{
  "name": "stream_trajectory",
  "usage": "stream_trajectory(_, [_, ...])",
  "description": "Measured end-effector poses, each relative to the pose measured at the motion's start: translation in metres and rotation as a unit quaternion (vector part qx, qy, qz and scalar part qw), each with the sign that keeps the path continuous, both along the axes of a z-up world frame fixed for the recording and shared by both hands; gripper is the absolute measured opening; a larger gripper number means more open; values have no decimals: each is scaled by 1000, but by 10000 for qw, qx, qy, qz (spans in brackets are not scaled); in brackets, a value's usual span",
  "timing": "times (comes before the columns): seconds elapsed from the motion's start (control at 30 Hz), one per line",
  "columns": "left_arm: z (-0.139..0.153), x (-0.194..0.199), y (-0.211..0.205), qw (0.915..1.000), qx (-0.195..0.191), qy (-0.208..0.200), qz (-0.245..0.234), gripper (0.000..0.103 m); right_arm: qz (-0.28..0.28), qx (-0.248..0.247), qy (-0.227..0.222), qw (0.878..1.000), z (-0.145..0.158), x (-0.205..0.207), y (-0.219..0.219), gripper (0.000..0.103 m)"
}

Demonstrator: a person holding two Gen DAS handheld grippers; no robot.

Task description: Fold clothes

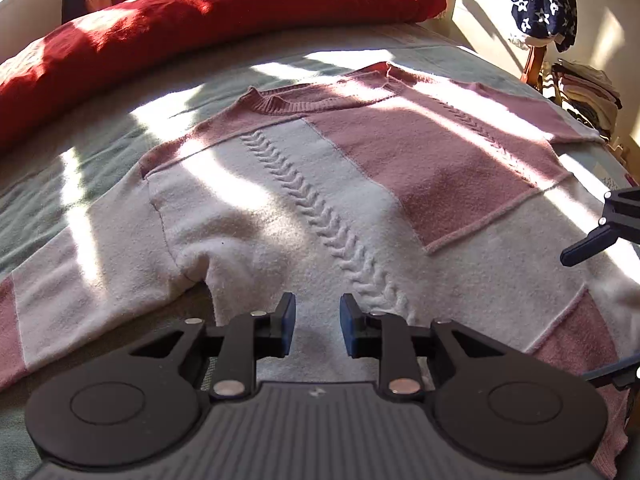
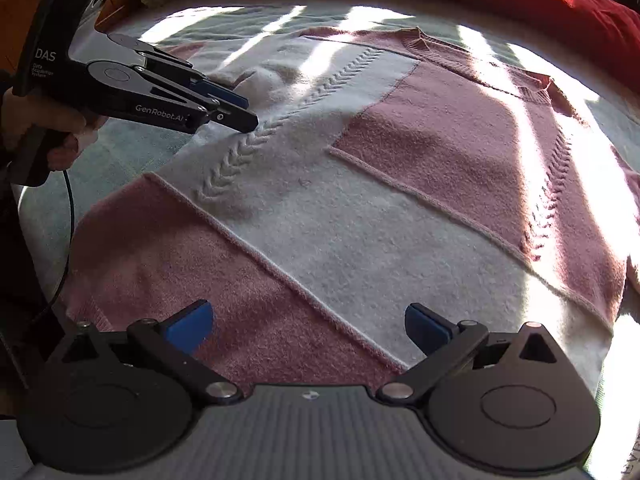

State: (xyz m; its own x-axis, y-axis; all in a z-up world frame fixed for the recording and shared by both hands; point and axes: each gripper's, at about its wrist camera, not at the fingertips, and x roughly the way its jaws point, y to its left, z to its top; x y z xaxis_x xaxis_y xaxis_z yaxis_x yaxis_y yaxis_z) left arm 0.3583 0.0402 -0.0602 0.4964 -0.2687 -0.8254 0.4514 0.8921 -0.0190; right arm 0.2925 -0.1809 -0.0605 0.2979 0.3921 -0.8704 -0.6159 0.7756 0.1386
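A pink and white knit sweater (image 1: 340, 184) with cable stitching lies spread flat, front up, on the bed, its neckline (image 1: 304, 104) toward the far side. My left gripper (image 1: 318, 330) hovers open over the white part near the left armpit, with nothing between its fingers. From the right wrist view the same sweater (image 2: 360, 208) fills the frame. A hand holds the left gripper (image 2: 240, 110) at the upper left, above the cable stitch. My right gripper (image 2: 308, 320) stands wide open above the pink hem panel, empty. One right finger (image 1: 588, 248) shows at the right edge of the left wrist view.
A grey-green bedcover (image 1: 100, 148) lies under the sweater. A red blanket (image 1: 200, 24) runs along the far side. A navy star-patterned garment (image 1: 540, 0) hangs at the top right, above a stack of folded clothes (image 1: 588, 92). Strong sun stripes cross the bed.
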Motion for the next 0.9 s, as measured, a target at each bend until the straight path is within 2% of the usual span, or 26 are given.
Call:
stream_trajectory(0.1, [-11,1,14,9998,176,-32,-25,29,280,-194,45,9994,-20,6,15,103])
stream_trajectory(0.2, [-10,-6,22,9983,479,-79,-325,28,484,-409,-269,9976,-27,-21,-3,103])
stream_trajectory(0.27, [-8,-7,22,9967,715,-101,-380,29,378,-495,-123,9980,-27,-37,-21,103])
stream_trajectory(0.33, [-4,-3,24,9974,690,-24,-191,32,308,-623,67,9976,-26,-52,-37,103])
stream_trajectory(0.4, [0,0,27,9978,660,54,-1,30,469,-751,104,9960,-21,-58,-39,103])
stream_trajectory(0.57, [-5,4,42,9977,84,401,543,29,78,-662,388,9970,-20,-46,-37,103])
stream_trajectory(0.63, [-7,6,48,9956,-145,534,756,28,-68,-648,397,9971,-25,-47,-37,103])
stream_trajectory(0.8, [-11,14,47,9937,-453,544,863,28,-24,-695,288,9972,-24,-53,-37,103])
stream_trajectory(0.87, [-11,17,41,9940,-378,562,853,22,44,-725,314,9969,-23,-52,-37,103])
stream_trajectory(0.9, [-8,17,39,9946,-314,515,840,4,57,-737,336,9967,-22,-52,-37,103])
